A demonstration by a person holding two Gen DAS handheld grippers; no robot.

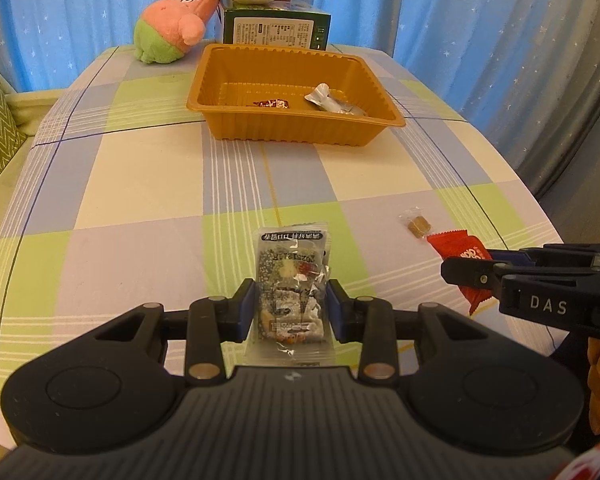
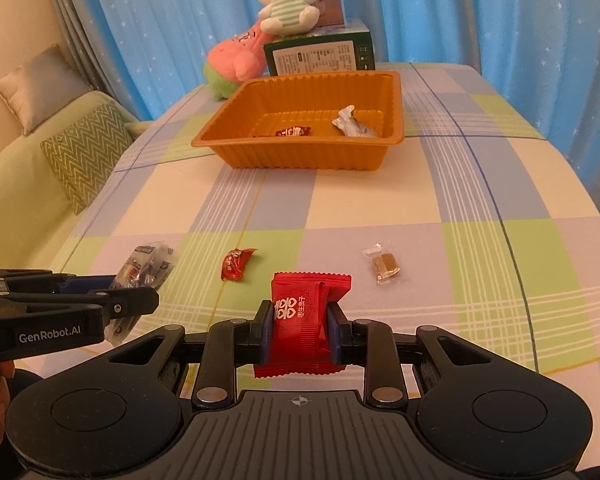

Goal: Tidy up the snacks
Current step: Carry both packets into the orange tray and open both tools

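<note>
My left gripper [image 1: 291, 307] clamps the clear snack packet [image 1: 292, 280]; my right gripper [image 2: 299, 330] pinches the red packet [image 2: 302, 320] mid-body. Both look light, crinkly, slippery.

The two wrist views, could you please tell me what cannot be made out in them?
- Left wrist view: the small red candy on the table is hidden, probably behind the clear snack packet that the left gripper holds.
- Left wrist view: the red packet is partly covered by the right gripper.
- Both views: the green box label print is too small to read.
</note>
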